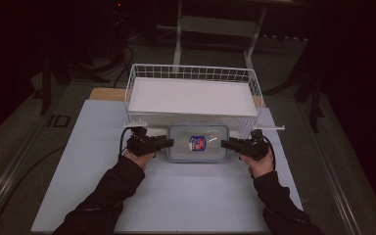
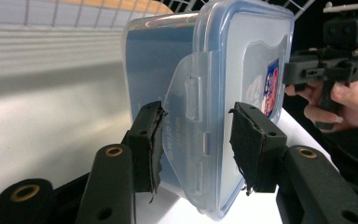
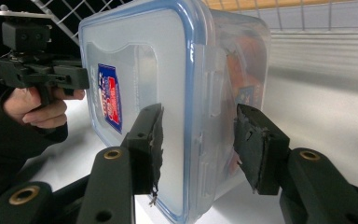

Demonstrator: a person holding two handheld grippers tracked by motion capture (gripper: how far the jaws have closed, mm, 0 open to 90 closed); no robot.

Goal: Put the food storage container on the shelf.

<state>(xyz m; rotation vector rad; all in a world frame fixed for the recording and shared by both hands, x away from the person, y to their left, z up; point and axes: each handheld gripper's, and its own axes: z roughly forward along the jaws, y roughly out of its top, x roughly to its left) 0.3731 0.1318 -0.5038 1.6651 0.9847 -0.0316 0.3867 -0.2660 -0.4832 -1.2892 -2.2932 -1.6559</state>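
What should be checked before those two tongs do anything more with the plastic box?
1. Left tongs straddle the box's end latch: ok.
2. Left pads pressing the latch: cannot tell; one touches, the other stands apart.
3. Right tongs straddle the opposite lid edge: ok.
4. Right pads gripping: not ok, gaps on both sides.
5. Lidded plastic box flat on the white table: ok.
6. Wire basket just behind, little room: cannot tell.
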